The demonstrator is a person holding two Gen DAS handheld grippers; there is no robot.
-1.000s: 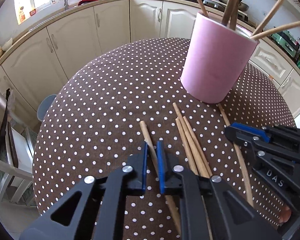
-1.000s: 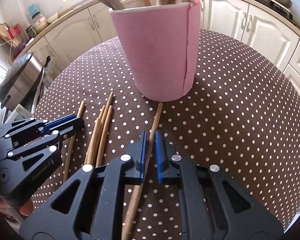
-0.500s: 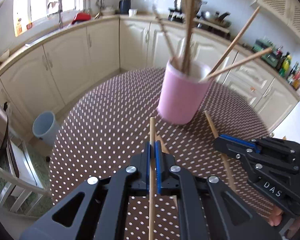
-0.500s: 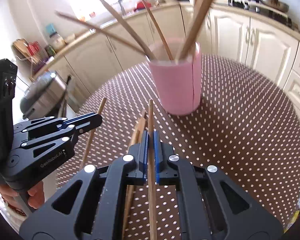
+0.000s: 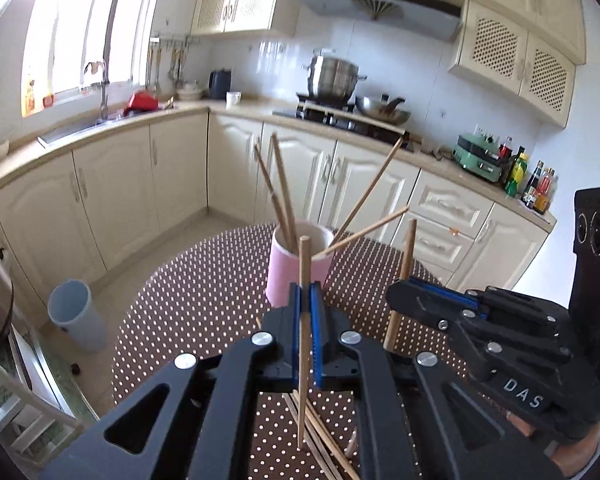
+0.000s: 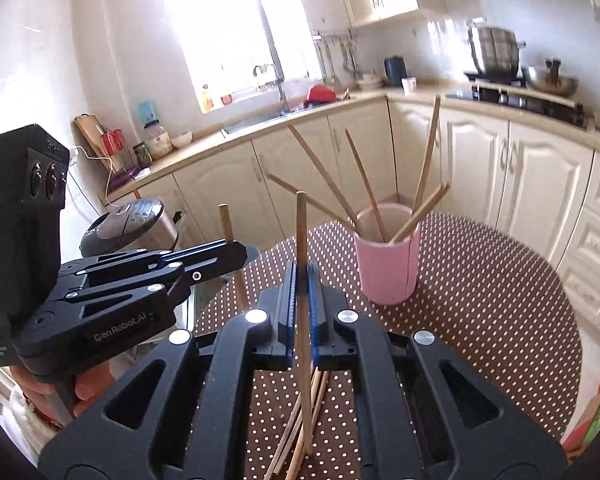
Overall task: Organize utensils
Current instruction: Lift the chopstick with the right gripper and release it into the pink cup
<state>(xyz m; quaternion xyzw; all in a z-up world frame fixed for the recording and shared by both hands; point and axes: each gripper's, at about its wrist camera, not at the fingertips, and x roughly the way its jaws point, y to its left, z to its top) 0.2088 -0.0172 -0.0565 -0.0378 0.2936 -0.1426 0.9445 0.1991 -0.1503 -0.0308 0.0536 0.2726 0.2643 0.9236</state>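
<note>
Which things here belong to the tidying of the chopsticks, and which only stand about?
Job:
left gripper with its chopstick
right gripper with its chopstick
pink cup
loose chopsticks on the table

Standing about:
steel pot
wok
grey bin

**Kitchen w/ cream cabinets, bright window**

I see an L-shaped run of cream panelled base cabinets (image 5: 172,184) under a beige countertop (image 5: 100,132), w/ lattice-front cream wall cabinets (image 5: 516,52) above. Strong daylight through the window (image 6: 228,32) over the steel sink tap (image 5: 104,88). White tiled wall (image 5: 412,80) behind a black hob (image 5: 340,118) & grey extractor hood (image 5: 372,0). Pale tile floor (image 5: 180,236); grey plastic bin (image 5: 76,314) nr cabinets. Round table, brown polka-dot cloth (image 6: 500,300).
</note>
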